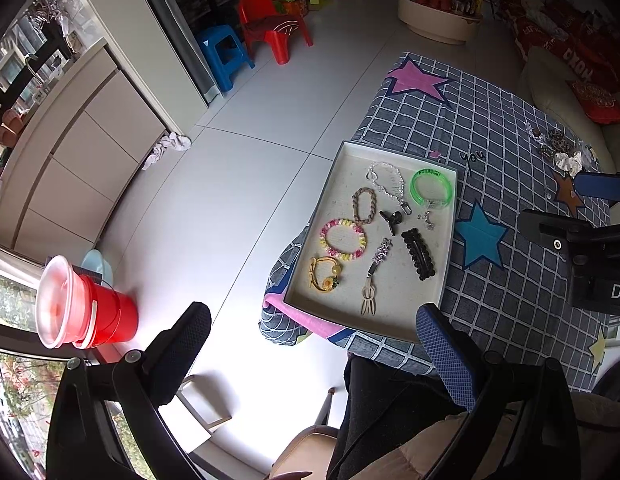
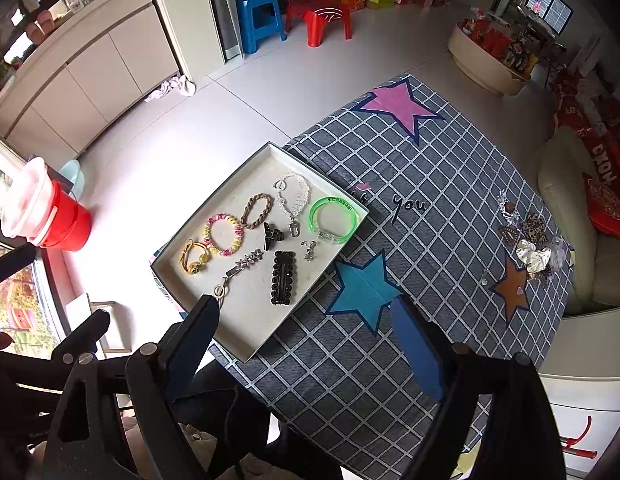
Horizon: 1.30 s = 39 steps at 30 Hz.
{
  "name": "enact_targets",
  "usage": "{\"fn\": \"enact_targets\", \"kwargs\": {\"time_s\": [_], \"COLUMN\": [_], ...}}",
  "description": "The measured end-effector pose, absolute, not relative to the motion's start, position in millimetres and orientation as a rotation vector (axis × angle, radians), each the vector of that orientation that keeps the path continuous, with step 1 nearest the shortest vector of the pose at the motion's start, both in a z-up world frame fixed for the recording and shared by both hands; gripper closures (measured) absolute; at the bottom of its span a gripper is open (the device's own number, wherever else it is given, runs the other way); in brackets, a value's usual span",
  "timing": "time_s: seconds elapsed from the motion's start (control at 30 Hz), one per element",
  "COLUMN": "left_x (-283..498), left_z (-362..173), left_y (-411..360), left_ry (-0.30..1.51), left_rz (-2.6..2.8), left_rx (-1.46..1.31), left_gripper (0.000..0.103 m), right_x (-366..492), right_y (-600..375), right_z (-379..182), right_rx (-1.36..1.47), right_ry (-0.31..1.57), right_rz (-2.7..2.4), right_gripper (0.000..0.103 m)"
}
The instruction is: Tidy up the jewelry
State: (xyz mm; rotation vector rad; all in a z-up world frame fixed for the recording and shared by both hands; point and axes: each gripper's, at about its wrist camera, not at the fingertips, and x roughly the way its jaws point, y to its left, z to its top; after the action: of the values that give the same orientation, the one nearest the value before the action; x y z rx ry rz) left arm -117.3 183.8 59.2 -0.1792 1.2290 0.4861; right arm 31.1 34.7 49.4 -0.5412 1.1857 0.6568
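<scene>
A shallow white tray point(image 2: 246, 312) point(image 1: 394, 308) lies on the left corner of the checked tablecloth point(image 2: 430, 168). It holds a green bangle point(image 2: 333, 219) point(image 1: 432, 190), a clear bead bracelet point(image 2: 292, 196), a brown braided band point(image 2: 257, 210), a pink-yellow coil bracelet point(image 2: 224, 234), a yellow bracelet point(image 2: 196, 262), and several clips, one a black rhinestone clip point(image 2: 283, 282). A loose pile of scrunchies and trinkets point(image 2: 530, 244) point(image 1: 558, 148) sits at the cloth's right edge. My right gripper point(image 2: 306, 320) hangs open above the tray's near corner. My left gripper point(image 1: 310, 332) is open over the tray's near-left edge, holding nothing.
A red bucket point(image 1: 102, 316) point(image 2: 58, 220) with a clear lid stands on the floor to the left. A person's dark trouser legs point(image 1: 390, 400) are under the table's near edge. A cream sofa point(image 2: 570, 200) borders the table on the right. A red chair point(image 2: 318, 4) and a blue stool point(image 2: 258, 16) stand far off.
</scene>
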Motion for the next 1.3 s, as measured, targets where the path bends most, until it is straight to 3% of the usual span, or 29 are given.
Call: {"fn": "enact_targets", "kwargs": {"time_s": [1.3], "left_x": [-119.7], "left_z": [57.5], "left_y": [181.7], "left_ry": [1.231], "left_rz": [0.486], "left_rx": [-0.176], "left_gripper": [0.0], "right_x": [30.7], "right_y": [37.0], "right_z": [49.7], "right_rx": [-0.537], "right_ry": [1.189], "right_rz": [0.65], "right_gripper": [0.014]}}
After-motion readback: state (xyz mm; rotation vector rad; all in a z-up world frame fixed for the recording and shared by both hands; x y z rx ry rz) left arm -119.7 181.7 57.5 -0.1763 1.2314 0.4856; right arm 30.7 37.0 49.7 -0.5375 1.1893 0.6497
